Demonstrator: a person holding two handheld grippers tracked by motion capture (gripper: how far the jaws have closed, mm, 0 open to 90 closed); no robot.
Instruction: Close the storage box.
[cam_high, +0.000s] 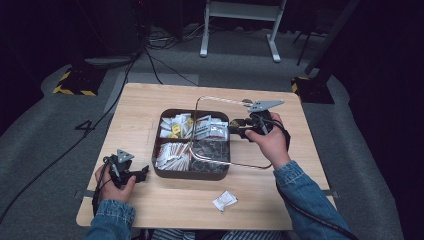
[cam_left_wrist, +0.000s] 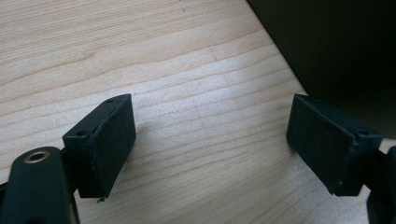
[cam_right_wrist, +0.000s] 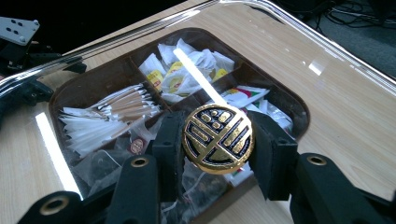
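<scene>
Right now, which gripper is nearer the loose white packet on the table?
Left. The left gripper rests on the table left of the white packet; the right gripper is farther off, beyond the tray, clamping the lid's knob.

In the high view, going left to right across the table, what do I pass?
left gripper → brown divided tray of sachets → right gripper, shut on the clear lid's round knob, holding the lid above the tray's right half. The loose sachet lies nearer.

lid (cam_high: 235, 131) above tray (cam_high: 190, 173), packet (cam_high: 224, 201) in front
</scene>
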